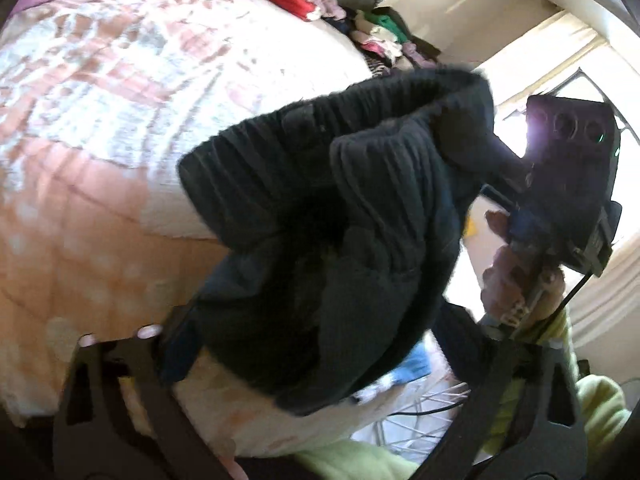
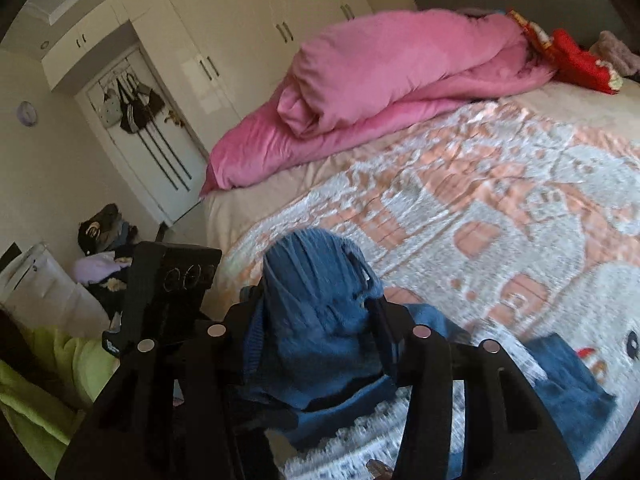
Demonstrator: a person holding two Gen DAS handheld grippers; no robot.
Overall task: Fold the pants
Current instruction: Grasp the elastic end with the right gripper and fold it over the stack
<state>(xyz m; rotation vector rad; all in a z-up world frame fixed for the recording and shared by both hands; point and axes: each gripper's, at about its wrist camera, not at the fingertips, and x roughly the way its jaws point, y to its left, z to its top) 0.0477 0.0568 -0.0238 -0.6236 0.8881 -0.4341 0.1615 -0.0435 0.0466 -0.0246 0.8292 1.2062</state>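
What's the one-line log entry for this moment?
stage: lifting | pants: bunched, ribbed waistband up, above bed | right gripper: shut on pants | left gripper: pants between fingers, grip unclear

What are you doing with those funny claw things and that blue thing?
A person is holding a gripper in each hand and folding blue knit pants over a bed. The right gripper is clamped on a bunched part of them. The left gripper has the fabric between its fingers too, lifted off the patterned bedspread.
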